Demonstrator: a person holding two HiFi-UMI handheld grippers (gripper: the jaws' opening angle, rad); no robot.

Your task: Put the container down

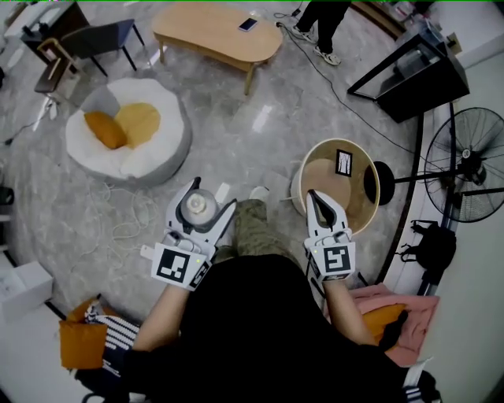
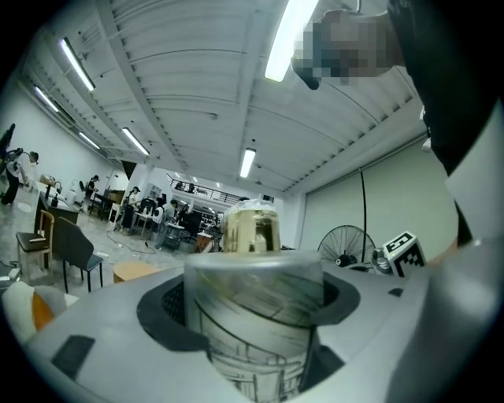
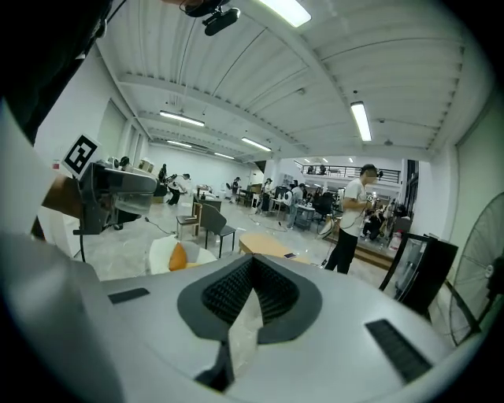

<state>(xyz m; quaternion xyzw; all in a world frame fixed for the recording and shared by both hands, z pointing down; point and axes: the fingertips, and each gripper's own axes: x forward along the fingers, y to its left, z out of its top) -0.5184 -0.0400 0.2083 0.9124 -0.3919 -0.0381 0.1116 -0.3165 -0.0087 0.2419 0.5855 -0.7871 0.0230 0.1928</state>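
The container [image 1: 197,206] is a clear round jar with line drawings printed on its wall and a paler top [image 2: 252,228]. My left gripper [image 1: 208,197] is shut on it and holds it upright in the air above the floor; in the left gripper view the container [image 2: 253,323] fills the gap between the jaws of that gripper [image 2: 252,283]. My right gripper [image 1: 315,197] hangs over a round wooden tub [image 1: 370,169]. This gripper [image 3: 252,271] is shut, with a thin strip of clear film [image 3: 240,330] pinched between its pads.
A card [image 1: 344,161] lies in the tub. A standing fan [image 1: 472,165] and a black frame [image 1: 409,67] are at the right. A white beanbag [image 1: 130,134] with orange cushions sits at the left, a wooden table [image 1: 213,35] behind. A person [image 1: 319,24] stands far off.
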